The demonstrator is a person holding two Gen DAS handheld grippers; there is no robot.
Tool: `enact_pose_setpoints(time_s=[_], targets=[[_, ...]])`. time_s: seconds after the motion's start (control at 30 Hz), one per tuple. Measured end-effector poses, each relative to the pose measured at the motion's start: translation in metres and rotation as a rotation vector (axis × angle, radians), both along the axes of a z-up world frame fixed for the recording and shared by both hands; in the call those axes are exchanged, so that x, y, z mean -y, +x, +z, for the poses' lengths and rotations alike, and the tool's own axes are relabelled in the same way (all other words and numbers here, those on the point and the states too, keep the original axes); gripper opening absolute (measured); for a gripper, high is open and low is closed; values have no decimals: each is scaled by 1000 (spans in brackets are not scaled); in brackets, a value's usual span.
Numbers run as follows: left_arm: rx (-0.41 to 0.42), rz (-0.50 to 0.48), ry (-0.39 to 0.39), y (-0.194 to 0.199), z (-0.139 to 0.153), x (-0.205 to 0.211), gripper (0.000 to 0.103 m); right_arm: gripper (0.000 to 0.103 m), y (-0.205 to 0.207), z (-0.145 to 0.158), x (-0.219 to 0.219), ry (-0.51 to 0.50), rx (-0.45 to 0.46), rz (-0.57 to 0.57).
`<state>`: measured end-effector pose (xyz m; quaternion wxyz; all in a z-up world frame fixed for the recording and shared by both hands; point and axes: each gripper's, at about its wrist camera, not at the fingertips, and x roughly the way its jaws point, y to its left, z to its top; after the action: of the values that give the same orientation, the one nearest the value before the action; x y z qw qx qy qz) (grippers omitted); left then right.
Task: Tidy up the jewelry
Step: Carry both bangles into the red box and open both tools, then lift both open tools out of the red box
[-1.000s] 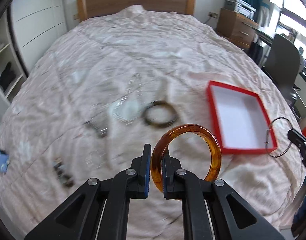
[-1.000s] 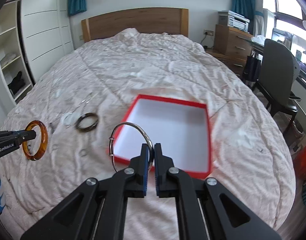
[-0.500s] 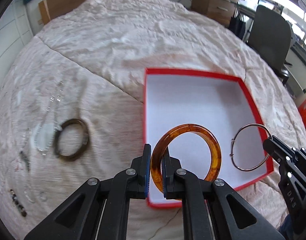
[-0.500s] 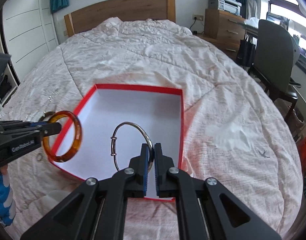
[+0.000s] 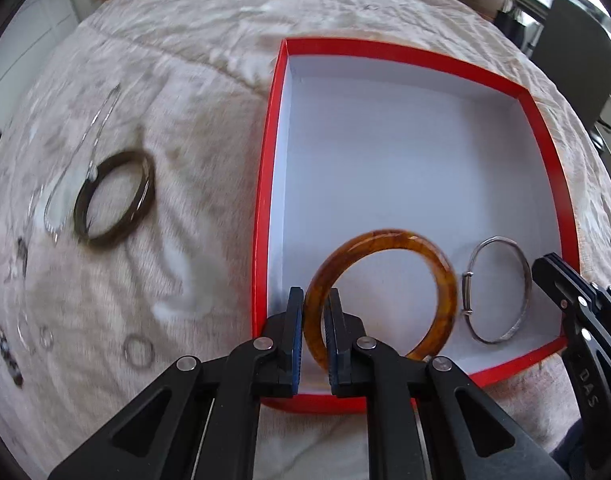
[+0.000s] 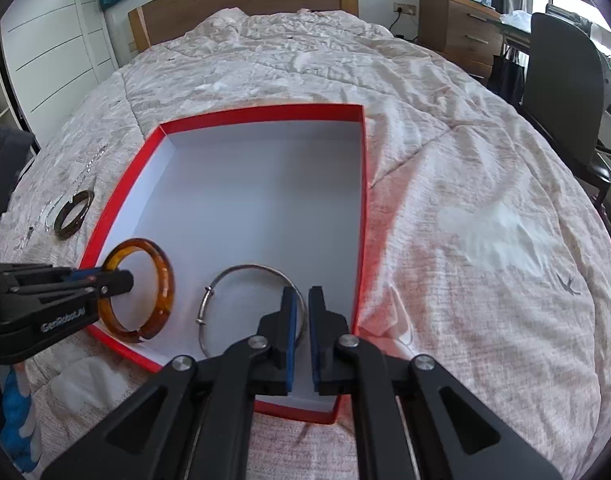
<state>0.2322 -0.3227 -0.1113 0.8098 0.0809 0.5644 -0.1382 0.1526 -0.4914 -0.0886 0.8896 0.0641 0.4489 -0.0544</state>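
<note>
Holding a round see-through orange-brown plastic bangle (image 5: 445, 280), the left tongs (image 5: 314, 320) point down over the near left corner of a flat red cardboard box with a white inside (image 5: 265, 200). These tongs have just been easing apart; the bangle's rim is between the blue pads, and it looks loose there. Its low edge is down by the white floor of the box, near the front wall. The right tongs (image 6: 302, 316) are squeezed together on a thin silver wire bangle (image 5: 481, 248), which is low inside the box too, just to the right of the orange-brown one. The two bangles sit side by side and do not touch. The box lies on a bed with a crumpled pale pink cover (image 5: 185, 80). On the cover to the left of the box lies a dark brown round bangle (image 5: 145, 196), with a thin shiny chain (image 5: 97, 128) touching its far left side. Nearer, a small plain ring (image 5: 138, 351) lies by a few more tiny pieces that are too blurry to name.
</note>
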Motion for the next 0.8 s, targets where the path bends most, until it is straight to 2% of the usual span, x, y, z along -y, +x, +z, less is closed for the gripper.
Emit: enact_pose_setpoints(time_s=[0.2, 0.43, 0.53, 0.6, 0.77, 0.8], targets=[[-35, 93, 4, -15, -1, -19, 14, 6, 8, -1, -9, 4, -10, 75], [-41, 96, -59, -11, 3, -24, 17, 14, 10, 2, -13, 2, -31, 107], [-31, 76, -110, -13, 8, -26, 27, 28, 7, 11, -16, 20, -15, 119], [-18, 62, -129, -11, 14, -22, 30, 41, 4, 20, -18, 3, 1, 108], [10, 45, -168, -13, 29, -23, 38, 42, -11, 51, -14, -23, 50, 75], [22, 45, -172, -15, 35, -24, 44, 42, -15, 58, -12, -30, 57, 68]])
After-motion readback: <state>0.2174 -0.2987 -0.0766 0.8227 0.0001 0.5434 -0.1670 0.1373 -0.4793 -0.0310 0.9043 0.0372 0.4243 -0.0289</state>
